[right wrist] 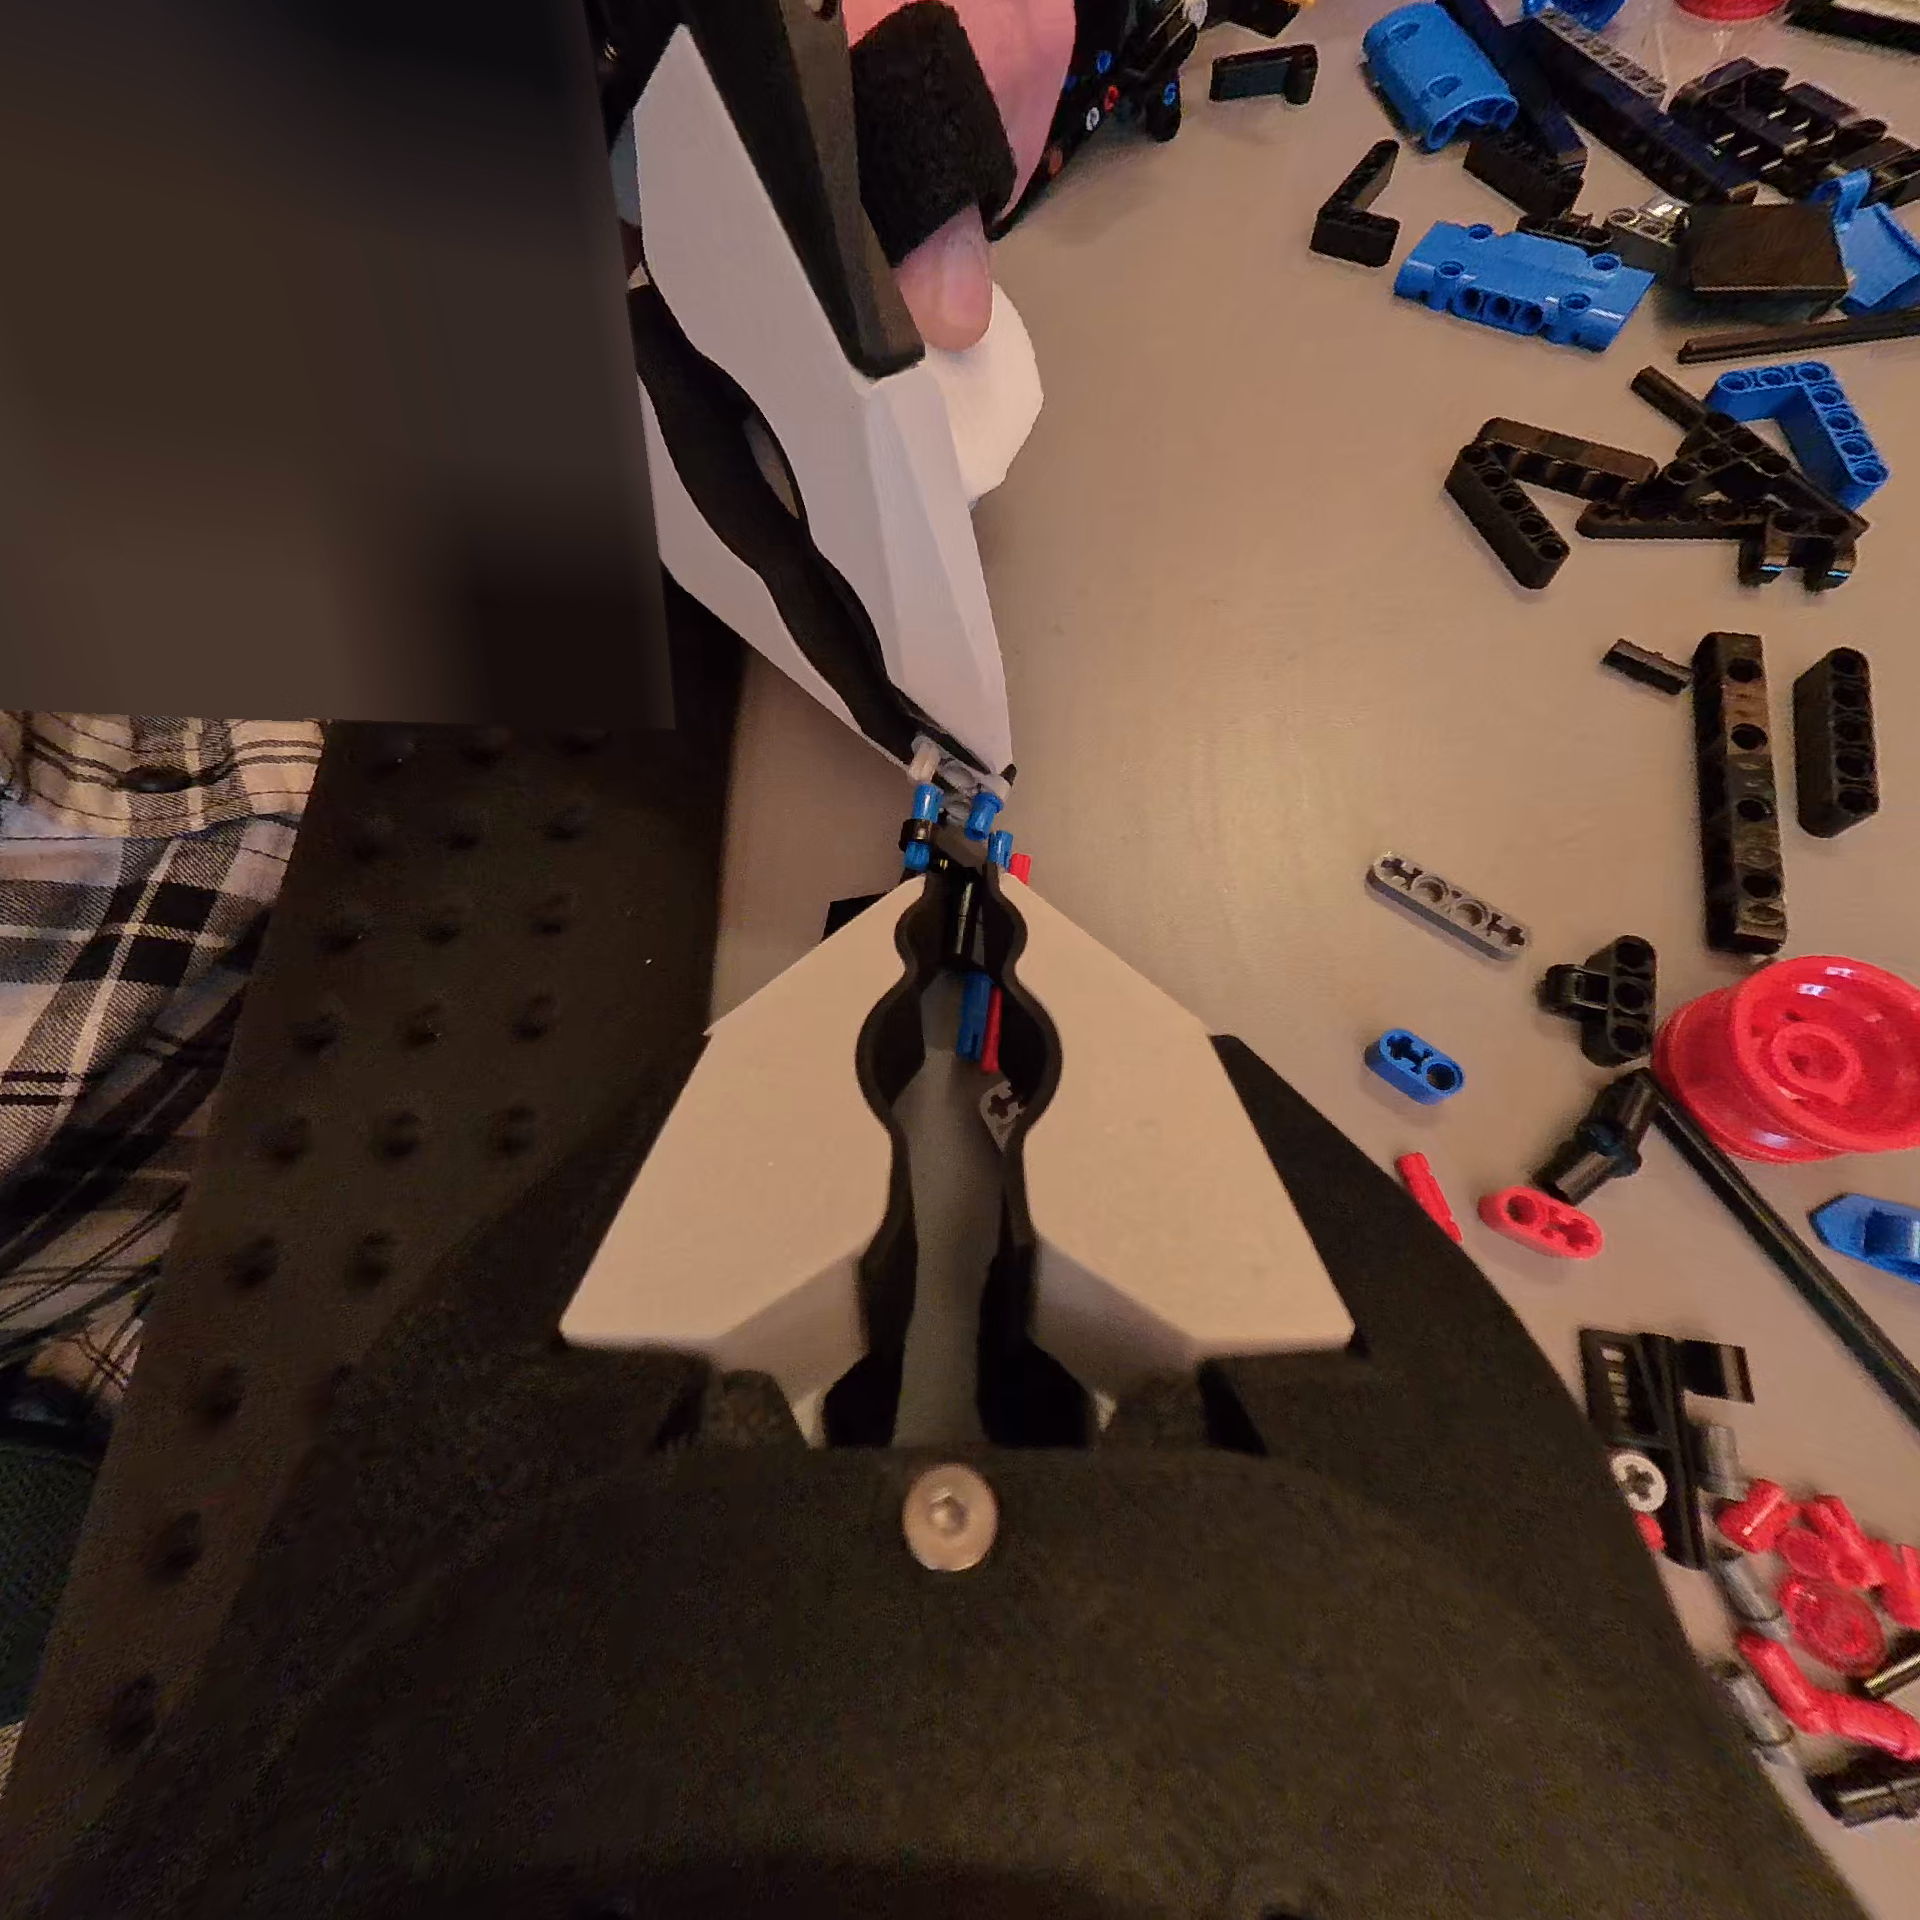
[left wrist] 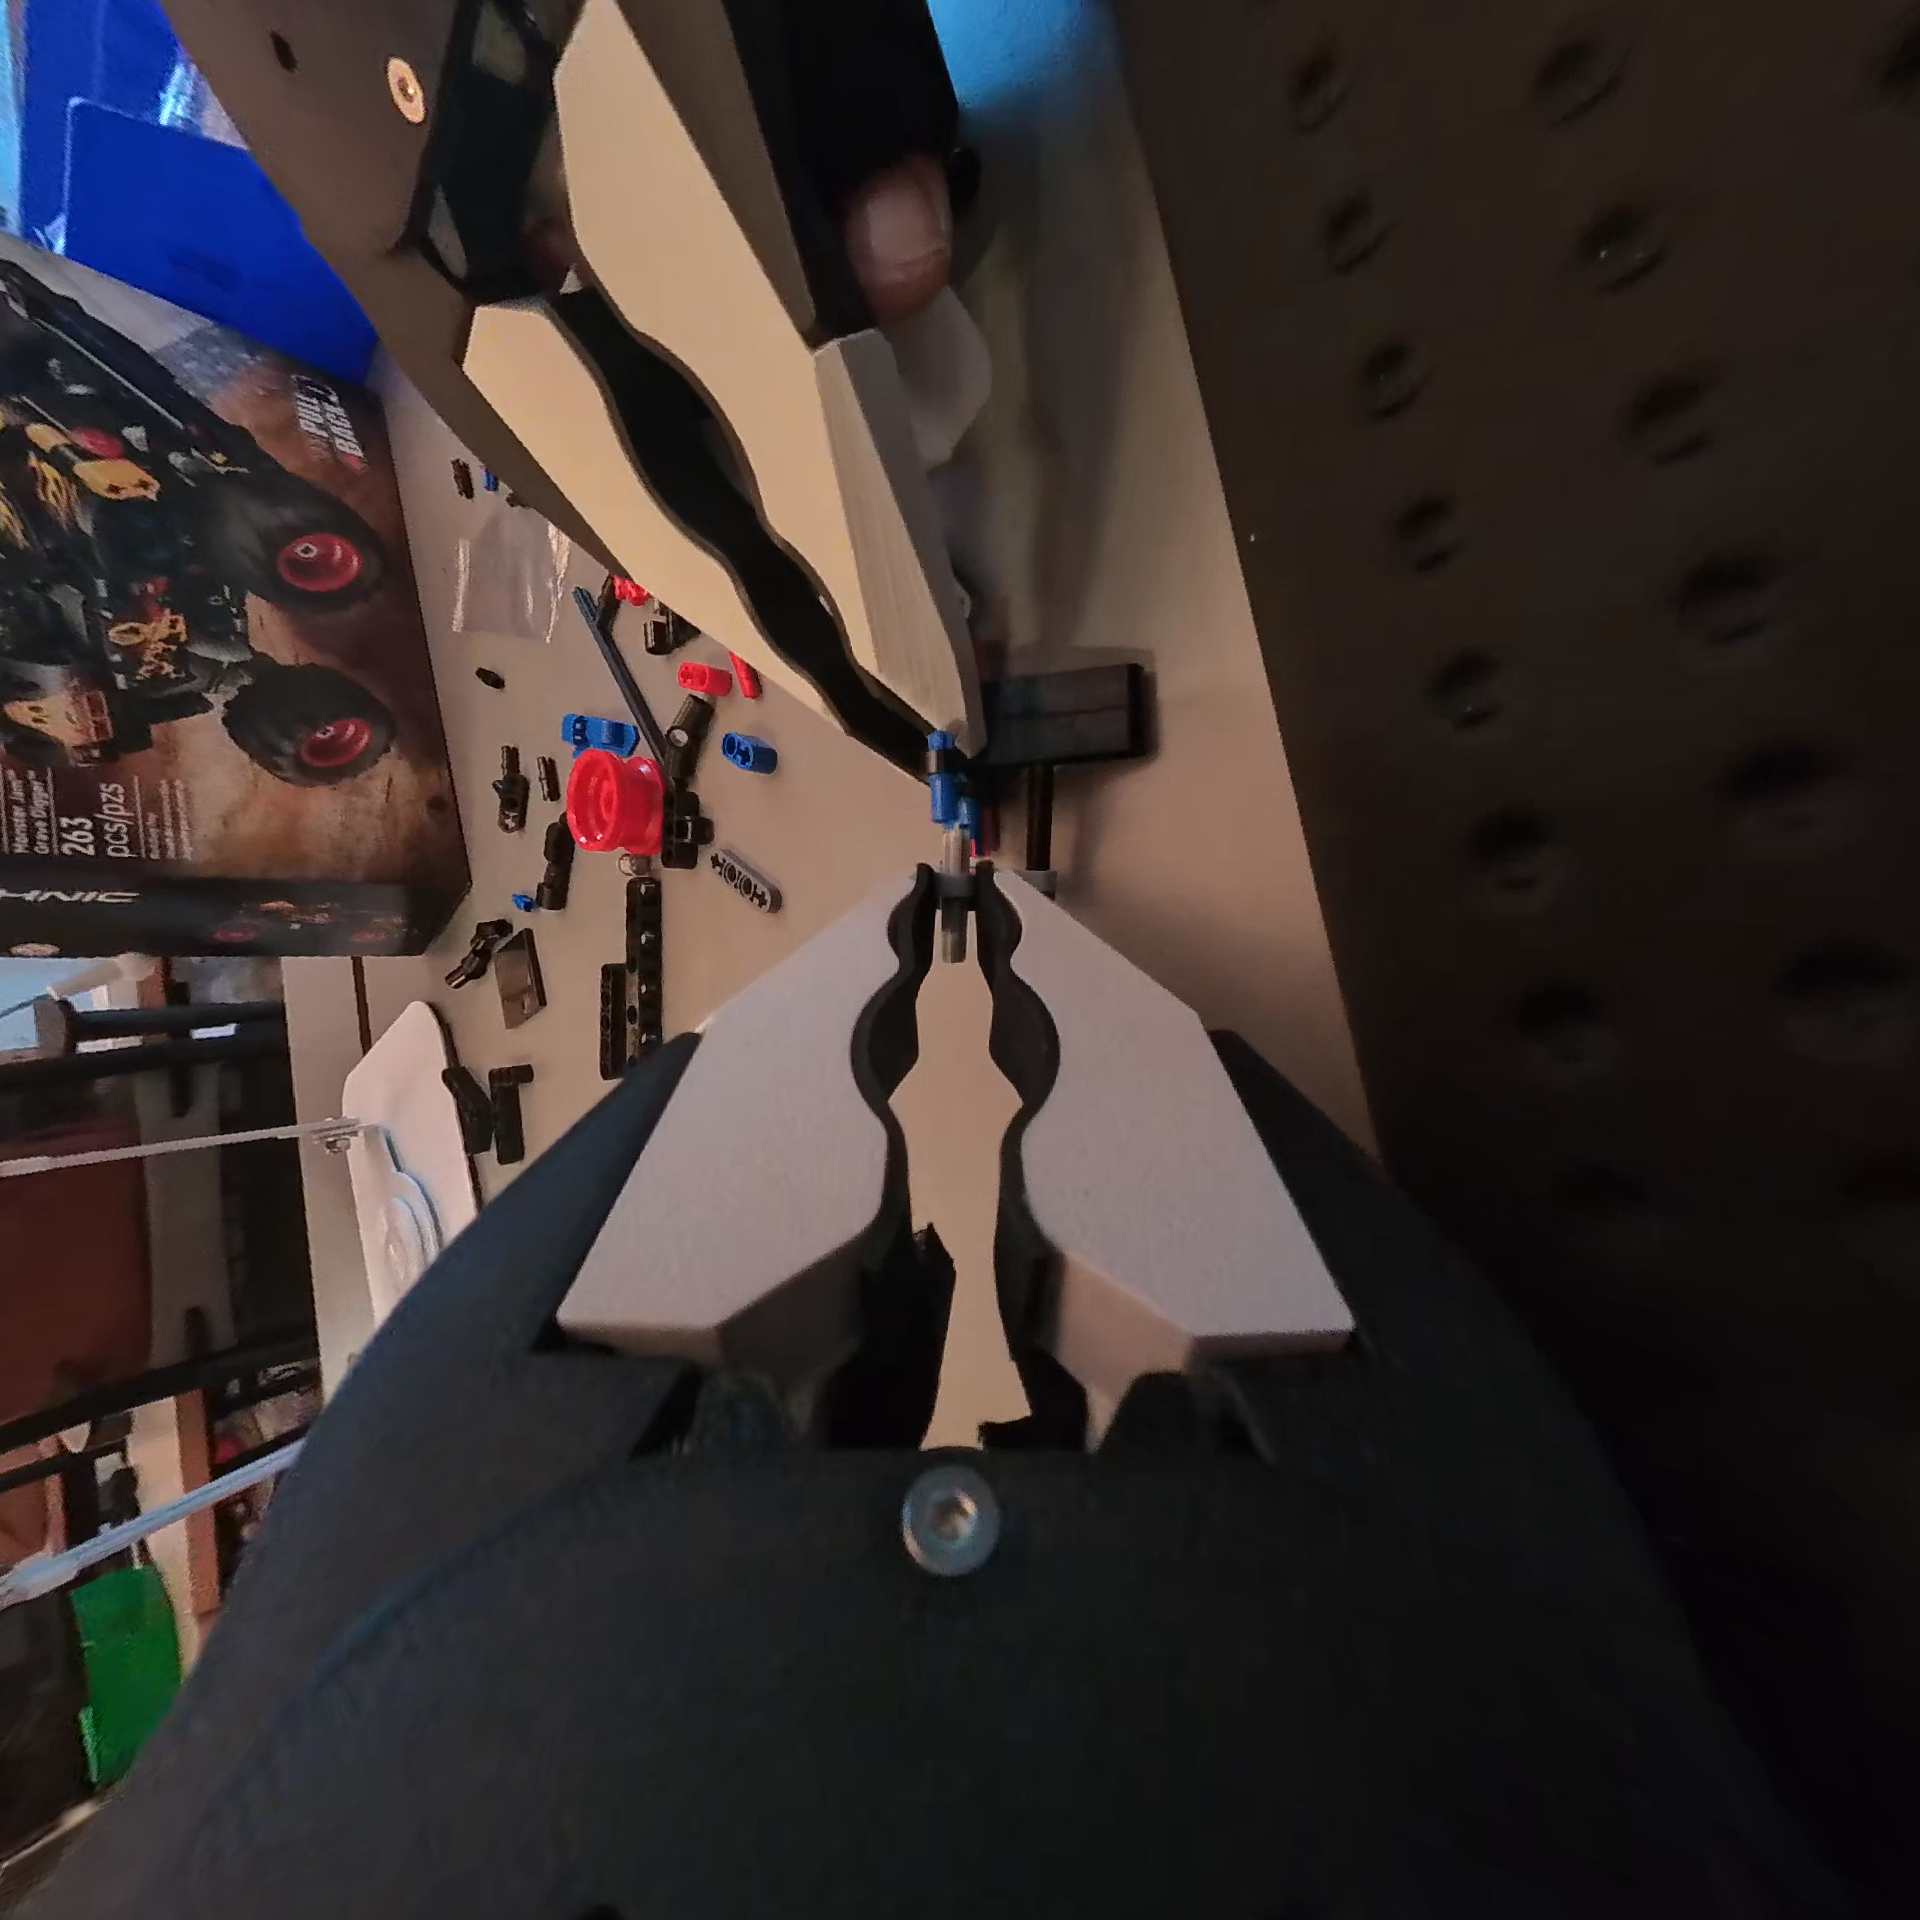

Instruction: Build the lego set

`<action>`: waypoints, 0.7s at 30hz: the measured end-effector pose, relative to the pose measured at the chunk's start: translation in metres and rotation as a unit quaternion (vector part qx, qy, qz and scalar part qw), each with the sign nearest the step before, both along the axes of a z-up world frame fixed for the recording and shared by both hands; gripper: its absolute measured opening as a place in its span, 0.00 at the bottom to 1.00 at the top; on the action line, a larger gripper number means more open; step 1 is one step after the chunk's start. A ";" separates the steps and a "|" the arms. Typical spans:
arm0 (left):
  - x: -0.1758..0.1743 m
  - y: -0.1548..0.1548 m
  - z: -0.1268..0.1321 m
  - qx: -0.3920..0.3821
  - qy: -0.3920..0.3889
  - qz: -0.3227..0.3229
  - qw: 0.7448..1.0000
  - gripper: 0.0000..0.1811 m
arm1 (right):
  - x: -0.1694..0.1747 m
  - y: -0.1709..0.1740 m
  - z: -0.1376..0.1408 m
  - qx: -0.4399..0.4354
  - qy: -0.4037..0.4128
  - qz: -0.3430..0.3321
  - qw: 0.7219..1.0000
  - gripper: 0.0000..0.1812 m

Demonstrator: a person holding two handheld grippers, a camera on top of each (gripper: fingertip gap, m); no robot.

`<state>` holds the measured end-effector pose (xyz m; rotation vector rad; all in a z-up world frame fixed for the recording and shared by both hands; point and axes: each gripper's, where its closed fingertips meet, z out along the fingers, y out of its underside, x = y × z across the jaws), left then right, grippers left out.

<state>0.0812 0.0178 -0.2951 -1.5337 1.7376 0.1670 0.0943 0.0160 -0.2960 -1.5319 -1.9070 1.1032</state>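
Observation:
My two grippers meet tip to tip above the beige table. In the left wrist view my left gripper is shut on a small grey pin piece. The right gripper comes in from the upper left, holding a small black piece with blue pins against the grey piece. In the right wrist view my right gripper is shut on that black piece with blue and red pins. The left gripper reaches down from above with the grey piece. A person's finger shows on its handle.
Loose black, blue and red parts lie on the table, among them a red wheel hub, also in the left wrist view. The set's box stands to the left. A black dimpled panel borders the table. Left and right tips are no more than a few centimetres apart. The red wheel hub is about equally far from each gripper, around 12 centimetres. Seen from the left wrist view as well.

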 end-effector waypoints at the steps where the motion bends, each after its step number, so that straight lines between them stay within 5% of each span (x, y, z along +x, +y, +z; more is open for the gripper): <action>1: 0.001 0.000 0.000 -0.001 -0.002 0.004 1.000 0.03 | 0.000 0.000 0.000 0.001 0.000 0.000 1.000 0.03; 21: 0.004 -0.004 -0.003 -0.104 -0.101 0.105 0.984 0.03 | 0.000 0.000 0.000 0.005 0.003 -0.003 1.000 0.02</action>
